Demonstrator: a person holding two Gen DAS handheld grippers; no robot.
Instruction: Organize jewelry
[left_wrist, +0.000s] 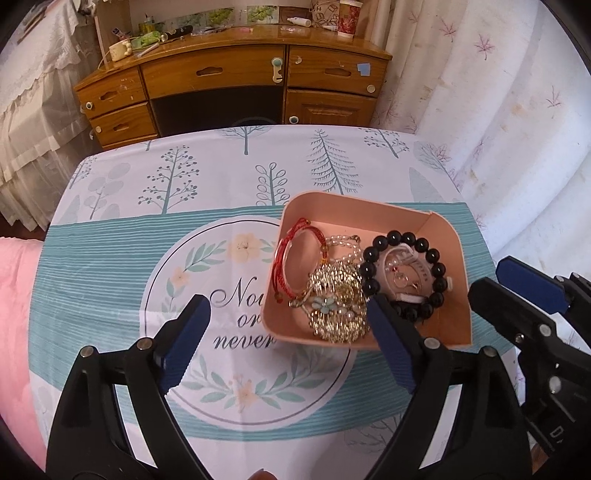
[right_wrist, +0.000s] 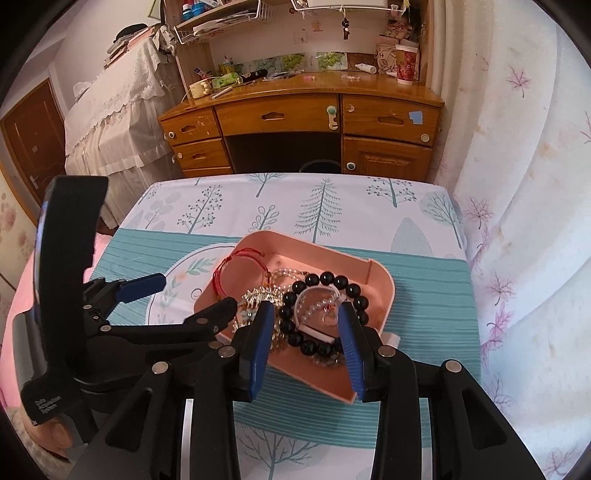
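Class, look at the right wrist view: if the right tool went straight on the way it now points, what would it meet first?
Most likely the black bead bracelet in the pink tray. The right tool stands open, its fingers framing the bracelet and the white band inside it. Depth is unclear, so the tray's near rim might come first.

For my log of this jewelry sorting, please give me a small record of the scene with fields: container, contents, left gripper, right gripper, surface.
container: pink tray, on the table
contents: black bead bracelet, red cord bracelet, gold hair comb, pearl strand, white watch, all piled together
left gripper: jaws open, holding nothing, at the tray's near left corner
right gripper: jaws open, holding nothing, over the tray's near edge by the black beads
surface: tablecloth printed with trees
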